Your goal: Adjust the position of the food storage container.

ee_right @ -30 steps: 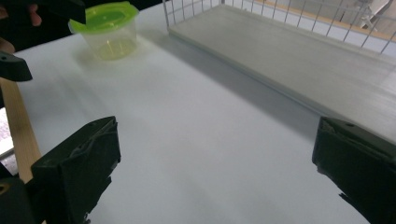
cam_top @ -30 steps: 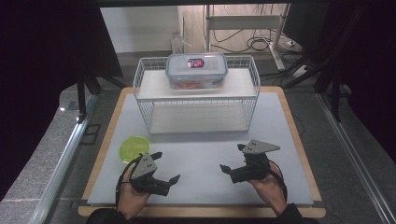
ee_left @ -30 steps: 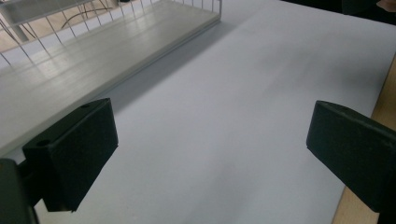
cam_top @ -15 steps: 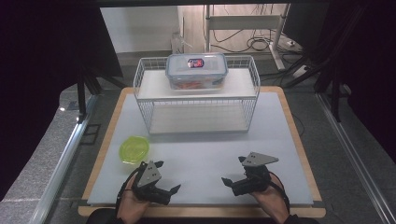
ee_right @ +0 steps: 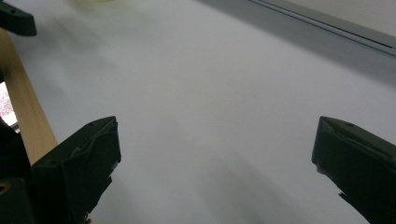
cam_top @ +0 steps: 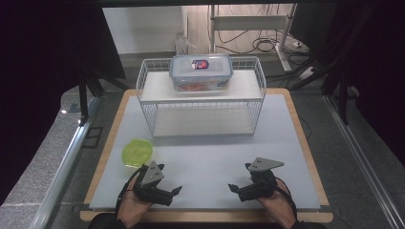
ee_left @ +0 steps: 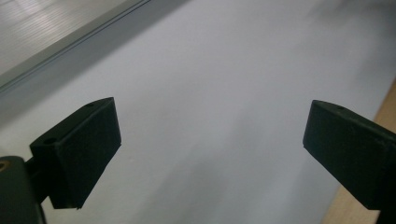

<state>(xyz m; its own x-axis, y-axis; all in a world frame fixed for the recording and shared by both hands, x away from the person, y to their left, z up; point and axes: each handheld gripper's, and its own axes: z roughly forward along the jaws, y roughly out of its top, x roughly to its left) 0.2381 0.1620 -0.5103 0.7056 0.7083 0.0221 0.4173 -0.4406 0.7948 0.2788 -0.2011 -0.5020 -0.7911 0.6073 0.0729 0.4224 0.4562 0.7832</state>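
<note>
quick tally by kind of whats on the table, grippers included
wire rack: 1
clear lidded container, on the rack's top shelf: 1
yellow-green lid, flat on the mat: 1
grippers, both open and empty: 2, left gripper and right gripper
total: 5

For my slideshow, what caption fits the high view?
Two open grippers, left and right, rest near the table edge before a wire rack holding a lidded container.
</note>
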